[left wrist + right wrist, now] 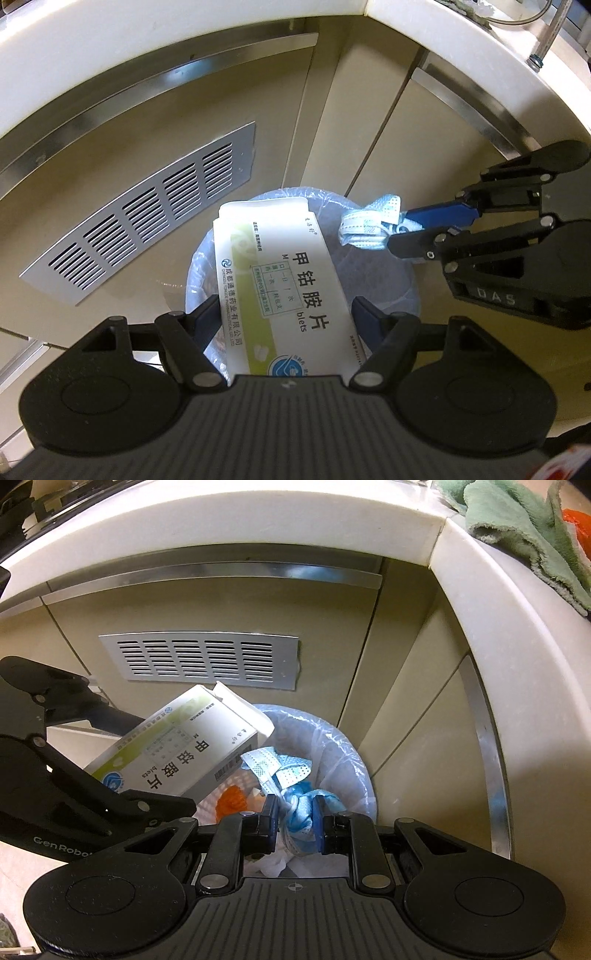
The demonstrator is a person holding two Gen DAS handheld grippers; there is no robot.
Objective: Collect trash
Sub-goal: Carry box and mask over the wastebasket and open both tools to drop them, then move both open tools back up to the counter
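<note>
My left gripper (286,306) pinching the medicine box (284,284) above the lined bin (332,746), my right gripper (294,821) at 3 o'clock clamping a crumpled face mask (295,805) over the bin's mouth

White-green box (284,280), blue mask (295,797)

This looks like a home kitchen: a pale stone countertop (491,602) runs around a corner above beige cabinet doors (436,155) with metal strip handles, one door carrying a slotted vent grille (199,661). A green cloth (517,524) lies on the counter, and a bag-lined wastebasket (343,753) stands in the corner below.
</note>
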